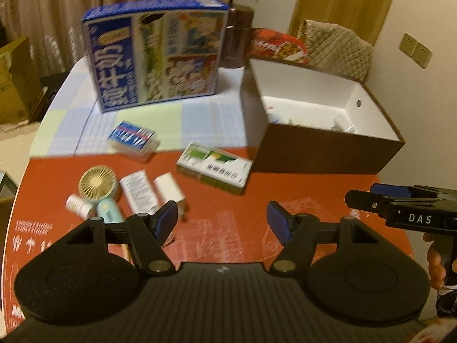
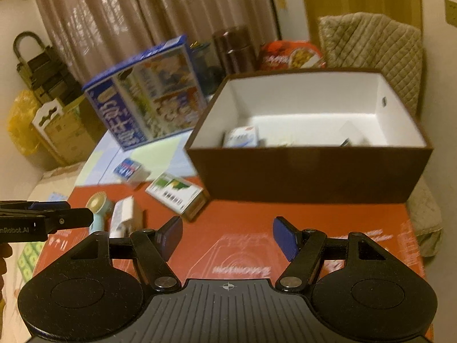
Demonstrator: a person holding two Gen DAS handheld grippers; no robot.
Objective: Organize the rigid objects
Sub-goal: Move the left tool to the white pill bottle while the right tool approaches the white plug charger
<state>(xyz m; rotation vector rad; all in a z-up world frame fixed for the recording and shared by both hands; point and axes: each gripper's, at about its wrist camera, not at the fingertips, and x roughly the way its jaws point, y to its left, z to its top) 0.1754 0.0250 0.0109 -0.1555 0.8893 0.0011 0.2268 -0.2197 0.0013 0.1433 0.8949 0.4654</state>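
Left wrist view, from the left: a bottle [image 1: 76, 205] lies at the near left of the red mat [image 1: 314, 188], touching a small fan [image 1: 97, 186] with a mint handle. Just right of the fan lie a white carton [image 1: 139, 191] and a white block [image 1: 169, 188], side by side. Behind them, on the checked cloth [image 1: 200, 120], sits a blue case [image 1: 132, 136], and further back a large blue box [image 1: 155, 54] stands upright. A green-and-white box [image 1: 214, 167] lies tilted near the middle of the mat, just beside the brown bin [image 1: 322, 154], whose white inside holds a few small items too blurred to name. A dark jar [image 1: 238, 38] and a red packet [image 1: 278, 44] stand behind the bin. The left gripper [image 1: 222, 221] hovers over the mat with its jaws wide apart and nothing between them. The right gripper [image 1: 371, 198] enters from the right edge; its jaws cannot be judged from here.

Right wrist view: the left gripper [image 2: 65, 213] pokes in at the left, above the fan [image 2: 98, 207]. The green-and-white box [image 2: 177, 195] lies just left of the bin [image 2: 311, 174], which holds a white-and-blue box [image 2: 241, 137]. The right gripper [image 2: 227, 235] hangs over bare mat with its jaws spread and empty.
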